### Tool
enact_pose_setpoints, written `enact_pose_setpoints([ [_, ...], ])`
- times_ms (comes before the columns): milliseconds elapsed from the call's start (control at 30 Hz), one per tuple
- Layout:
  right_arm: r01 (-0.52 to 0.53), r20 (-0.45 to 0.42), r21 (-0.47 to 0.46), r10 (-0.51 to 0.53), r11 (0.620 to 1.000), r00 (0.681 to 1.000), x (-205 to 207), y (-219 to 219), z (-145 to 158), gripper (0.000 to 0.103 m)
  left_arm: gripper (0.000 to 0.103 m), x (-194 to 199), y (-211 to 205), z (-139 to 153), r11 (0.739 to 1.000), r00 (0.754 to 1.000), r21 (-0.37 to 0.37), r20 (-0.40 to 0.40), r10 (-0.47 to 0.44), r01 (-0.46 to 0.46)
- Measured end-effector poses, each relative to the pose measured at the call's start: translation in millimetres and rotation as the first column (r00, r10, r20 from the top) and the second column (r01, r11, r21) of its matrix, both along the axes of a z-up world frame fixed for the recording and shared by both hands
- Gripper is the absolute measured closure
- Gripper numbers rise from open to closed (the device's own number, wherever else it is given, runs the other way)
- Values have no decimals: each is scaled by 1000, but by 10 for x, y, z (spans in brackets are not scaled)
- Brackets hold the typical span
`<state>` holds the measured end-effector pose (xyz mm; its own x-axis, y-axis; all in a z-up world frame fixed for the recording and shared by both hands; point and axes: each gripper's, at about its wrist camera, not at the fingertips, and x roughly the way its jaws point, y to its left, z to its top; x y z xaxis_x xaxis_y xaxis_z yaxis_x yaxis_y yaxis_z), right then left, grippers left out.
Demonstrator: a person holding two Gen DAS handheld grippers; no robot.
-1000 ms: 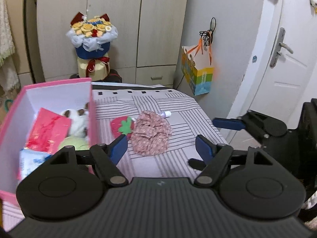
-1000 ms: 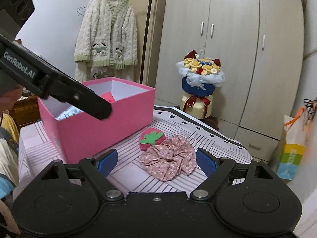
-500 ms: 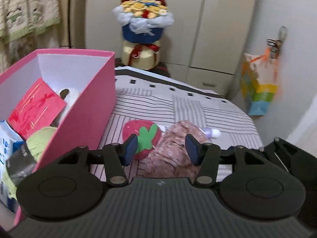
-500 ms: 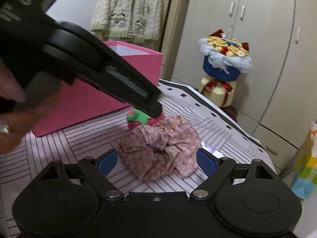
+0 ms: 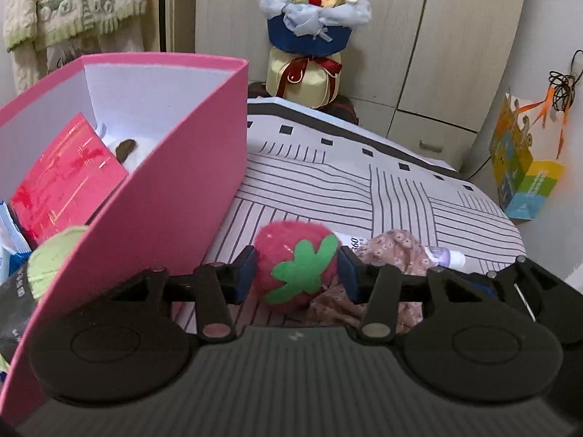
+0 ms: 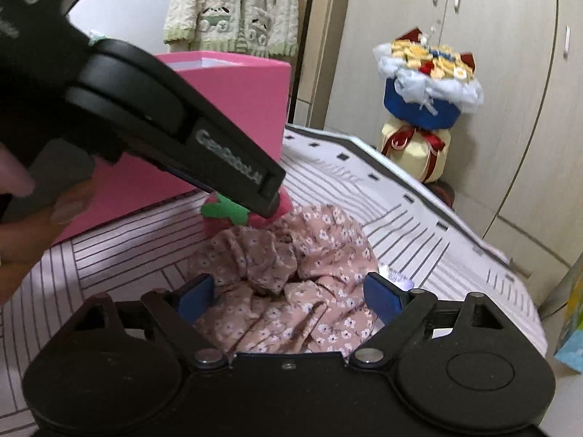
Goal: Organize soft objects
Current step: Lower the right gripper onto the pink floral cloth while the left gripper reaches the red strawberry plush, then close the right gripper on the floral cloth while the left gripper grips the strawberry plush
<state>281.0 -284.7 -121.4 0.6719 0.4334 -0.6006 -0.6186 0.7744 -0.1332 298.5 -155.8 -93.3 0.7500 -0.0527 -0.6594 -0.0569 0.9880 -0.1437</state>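
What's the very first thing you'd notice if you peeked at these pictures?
The fuzzy red strawberry toy with its green leaf, squeezed in the left claw on the striped table. Right beside it stands a big pink box already holding soft things. The right claw sits wide open around a crumpled pink flowery cloth, and a bright bouquet stands behind the table.

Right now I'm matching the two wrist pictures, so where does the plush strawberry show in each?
Left wrist: the plush strawberry sits low at centre, between the left gripper jaws.
Right wrist: the strawberry is left of centre, mostly hidden behind the left gripper's finger, beyond the floral cloth.
Shared landmark: the pink box beside it.
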Motion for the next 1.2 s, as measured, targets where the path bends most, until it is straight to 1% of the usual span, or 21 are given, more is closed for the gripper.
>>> enact_pose_setpoints([
  [67,8,-16,14,-7,1000,1000,41,-15,-31,9,47,24,17,-30,1000,1000,-23,-4,-2,1],
  [167,18,-43,37,-17,999,999,83,-37,-42,8,47,70,43,-81,999,1000,-48,-30,-4,3],
  [267,23,-47,41,-21,999,999,93,-39,-41,8,47,100,61,-131,997,999,-76,-53,6,-10],
  [400,25,-42,44,-24,999,999,80,-38,-45,9,47,111,80,-178,995,999,-101,-46,21,-26],
  [433,26,-40,45,-24,999,999,71,-38,-49,9,48,109,71,-186,995,999,-97,-40,23,-27],
  [500,26,-40,51,-24,998,999,57,-47,-56,10,55,91,40,-199,997,999,-72,-23,27,-29],
  [567,25,-49,60,-22,998,999,66,-58,-53,12,59,76,39,-208,997,999,-65,-19,34,-35],
  [633,38,-50,70,-34,997,998,78,-77,-53,18,60,58,54,-199,997,999,-72,-18,30,-31],
  [733,41,-44,78,-38,996,998,44,-82,-44,32,61,6,63,-169,997,1000,-73,3,23,-22],
  [800,40,-35,77,-37,996,999,-10,-64,-31,52,61,-44,64,-142,997,1000,-73,16,17,-16],
  [833,42,-32,73,-40,996,999,-47,-49,-27,57,61,-73,61,-129,998,1000,-69,22,13,-11],
  [900,54,-24,59,-53,997,998,-129,-12,-17,72,61,-148,64,-111,998,999,-70,37,7,-4],
  [1000,104,-24,40,-104,994,994,-270,32,1,82,61,-274,61,-102,998,999,-65,54,-8,12],
  [1067,153,-38,37,-152,988,988,-338,29,17,82,61,-361,74,-105,997,998,-69,65,-13,17],
  [1200,266,-108,86,-256,960,960,-448,-39,52,83,61,-537,103,-107,995,995,-82,86,-45,52],
])
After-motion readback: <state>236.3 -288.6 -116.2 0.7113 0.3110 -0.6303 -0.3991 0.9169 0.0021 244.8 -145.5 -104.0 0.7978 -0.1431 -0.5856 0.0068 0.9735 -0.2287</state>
